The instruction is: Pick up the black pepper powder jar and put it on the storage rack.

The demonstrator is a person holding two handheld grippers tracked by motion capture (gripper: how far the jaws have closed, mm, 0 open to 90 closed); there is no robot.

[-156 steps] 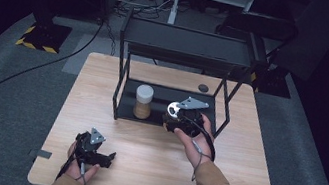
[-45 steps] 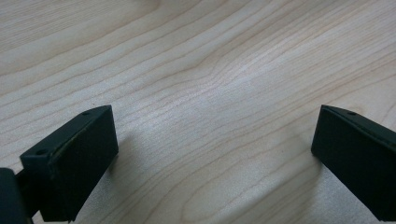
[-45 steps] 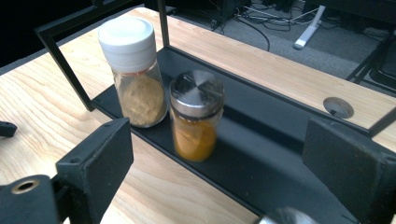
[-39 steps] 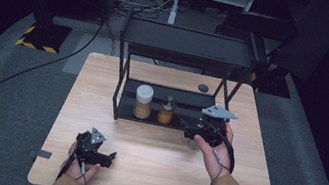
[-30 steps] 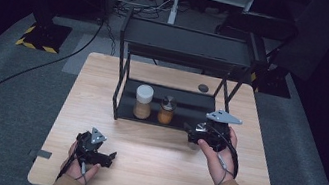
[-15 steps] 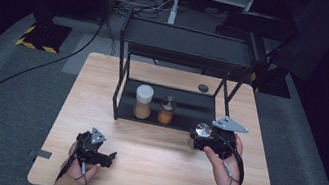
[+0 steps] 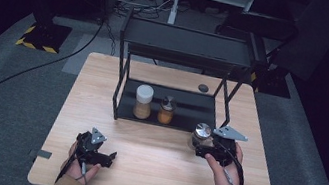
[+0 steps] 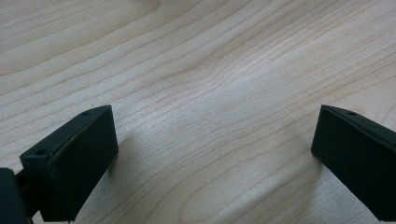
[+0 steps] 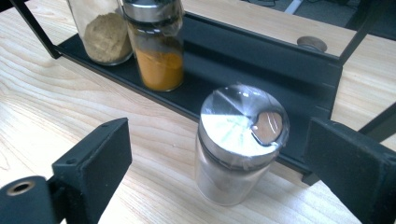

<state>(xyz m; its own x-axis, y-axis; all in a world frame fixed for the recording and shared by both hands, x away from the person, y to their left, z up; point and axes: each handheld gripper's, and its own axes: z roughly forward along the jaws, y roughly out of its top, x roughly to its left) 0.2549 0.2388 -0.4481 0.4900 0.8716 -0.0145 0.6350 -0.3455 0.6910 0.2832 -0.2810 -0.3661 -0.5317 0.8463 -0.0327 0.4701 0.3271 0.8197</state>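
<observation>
Jar: I see the silver-capped jar (image 9: pixel 238 149) standing upright on the table (image 7: pixel 149 171), just in front of the rack's (image 7: pixel 185 45) bottom shelf, toward its right end; in the high view the jar (image 7: pixel 201 135) sits right at my right gripper.
Right gripper: my right gripper (image 9: pixel 219 172) has its jaws wide apart, 1 on each side of the jar, neither touching it that I can see.
Left gripper: my left gripper (image 8: pixel 210 154) is spread open over bare wood, holding nothing, well apart from the jar.
Handling: I judge it glass with a metal cap wrapped in clear film, so rigid, smooth, breakable, probably light; the powder inside looks low.
Grip point: I would close on the straight glass wall below the cap, not on the filmed cap, which looks slippery.
Edges: the shelf's raised front lip is just behind the jar, and the rack's right leg stands near.
Neighbours: 2 jars already stand on the shelf, the white-capped jar (image 7: pixel 143 101) and the orange-spice jar (image 7: pixel 166 110), touching or nearly so.
Open room: the shelf right of those 2 is free; I expect low headroom under the upper tier.
</observation>
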